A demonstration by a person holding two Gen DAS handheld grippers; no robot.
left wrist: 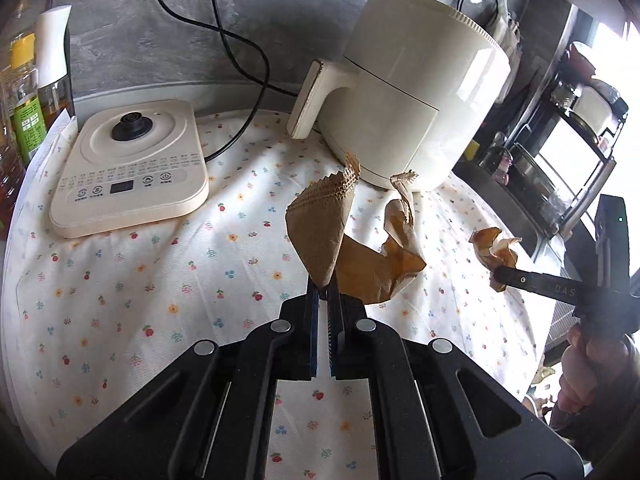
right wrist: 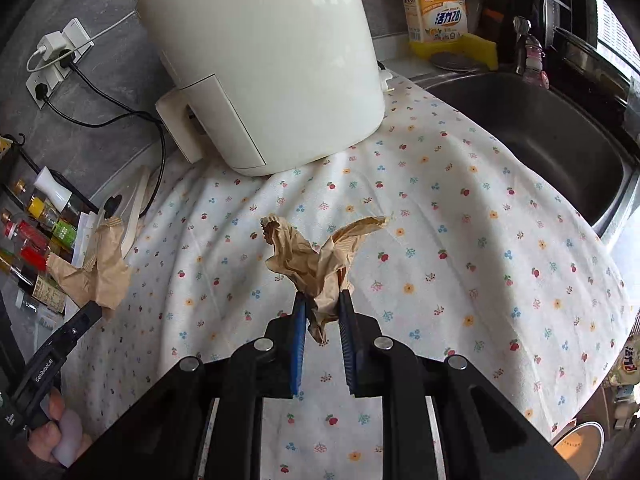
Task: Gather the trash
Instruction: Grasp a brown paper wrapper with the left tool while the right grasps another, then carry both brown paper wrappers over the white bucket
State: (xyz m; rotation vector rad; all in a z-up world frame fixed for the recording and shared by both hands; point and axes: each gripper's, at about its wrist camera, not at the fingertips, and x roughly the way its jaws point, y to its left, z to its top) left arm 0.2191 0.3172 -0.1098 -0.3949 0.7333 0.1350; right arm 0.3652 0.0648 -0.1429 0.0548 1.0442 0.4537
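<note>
Left wrist view: brown paper trash is held in each gripper above the flowered cloth.

A folded brown paper liner is clamped by the fully closed left gripper; a crumpled paper scrap is pinched between the narrowed pads of the right gripper. Both are lifted over the tablecloth, before a cream air fryer, with a kettle base at left and a sink at right.

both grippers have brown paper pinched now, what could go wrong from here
The left gripper pinches only the bottom tip of its large brown paper, so the paper may slip or tear as it is carried. The right gripper holds a loose crumpled paper that may work free. Either wad could catch the air fryer close behind.
</note>
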